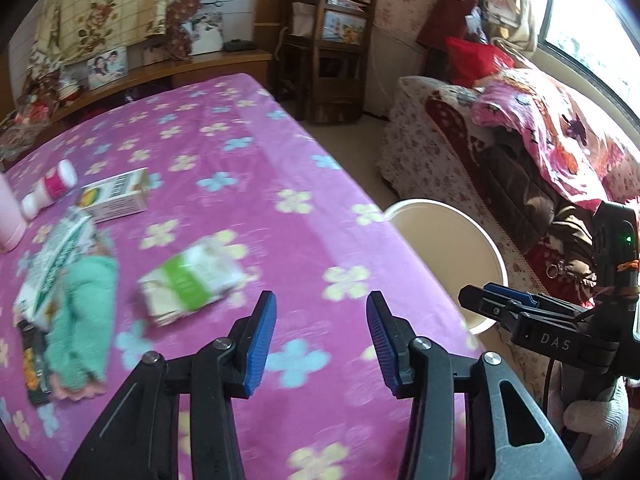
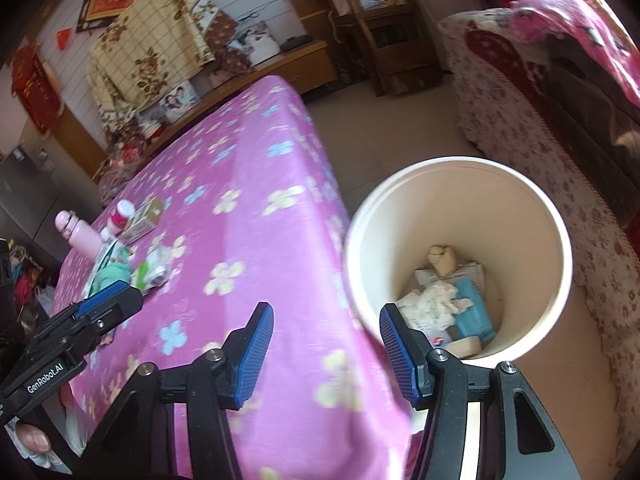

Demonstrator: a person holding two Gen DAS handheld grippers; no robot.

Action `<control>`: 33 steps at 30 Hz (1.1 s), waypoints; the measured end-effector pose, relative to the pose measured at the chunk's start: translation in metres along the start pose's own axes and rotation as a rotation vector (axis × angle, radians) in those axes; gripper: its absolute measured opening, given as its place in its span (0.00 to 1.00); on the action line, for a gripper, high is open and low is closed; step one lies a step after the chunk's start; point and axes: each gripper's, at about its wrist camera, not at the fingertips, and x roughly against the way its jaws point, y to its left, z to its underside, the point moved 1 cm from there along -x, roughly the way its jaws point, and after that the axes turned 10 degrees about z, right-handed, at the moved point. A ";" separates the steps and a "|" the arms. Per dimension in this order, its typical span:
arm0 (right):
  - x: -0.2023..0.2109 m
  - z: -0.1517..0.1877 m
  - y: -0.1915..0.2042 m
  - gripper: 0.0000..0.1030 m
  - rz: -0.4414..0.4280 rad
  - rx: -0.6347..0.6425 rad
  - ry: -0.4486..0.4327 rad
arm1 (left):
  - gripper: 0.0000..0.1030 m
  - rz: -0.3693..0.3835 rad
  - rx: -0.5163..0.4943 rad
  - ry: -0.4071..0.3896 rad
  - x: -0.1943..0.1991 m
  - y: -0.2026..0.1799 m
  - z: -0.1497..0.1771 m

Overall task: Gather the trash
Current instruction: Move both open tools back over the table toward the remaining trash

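Observation:
A green-and-white tissue pack point(image 1: 192, 280) lies on the pink flowered table point(image 1: 248, 184), just ahead and left of my open, empty left gripper point(image 1: 322, 340). Farther left lie a white box point(image 1: 114, 196), a small pink-and-white bottle point(image 1: 50, 188), a green-striped wrapper point(image 1: 56, 260), a teal cloth point(image 1: 82, 320) and a dark packet point(image 1: 34, 364). A cream bin point(image 2: 460, 264) stands on the floor by the table's right edge, holding crumpled paper point(image 2: 436, 300) and a blue pack point(image 2: 474, 312). My right gripper point(image 2: 326, 352) is open and empty over the table's edge beside the bin; its fingers point(image 1: 504, 304) look shut in the left wrist view.
A pink flask point(image 2: 78, 236) stands at the table's left. A sofa under floral covers point(image 1: 500, 152) sits right of the bin. Wooden shelves point(image 1: 328, 48) and a low cabinet point(image 1: 192, 64) line the far wall. Tiled floor point(image 2: 380, 132) lies between table and sofa.

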 end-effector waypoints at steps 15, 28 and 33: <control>-0.029 0.012 0.123 0.58 -0.110 0.163 0.077 | 0.54 -0.207 0.129 -0.062 0.087 0.132 0.026; -0.075 -0.003 0.206 0.63 -0.145 0.193 0.136 | 0.54 -0.269 0.228 -0.013 0.083 0.214 0.014; -0.088 -0.018 0.222 0.63 -0.133 0.207 0.136 | 0.54 -0.266 0.197 0.019 0.064 0.216 0.003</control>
